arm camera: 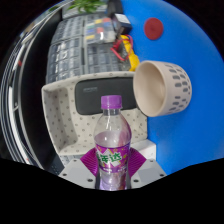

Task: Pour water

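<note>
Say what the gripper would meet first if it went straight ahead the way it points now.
The gripper already holds the purple-capped bottle between its fingers. Straight beyond lies the tray holding a black object; the cup sits off to one side. Depth is unclear.

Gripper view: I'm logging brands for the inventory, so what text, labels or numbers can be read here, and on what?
Bottle label: large white characters on magenta, too blurred to read.
Cup: dotted bands only, no text.
Red round thing beyond the cup: no legible marking.
The bottle stands between the hand-held gripper's fingers; their grip cannot be judged.
</note>
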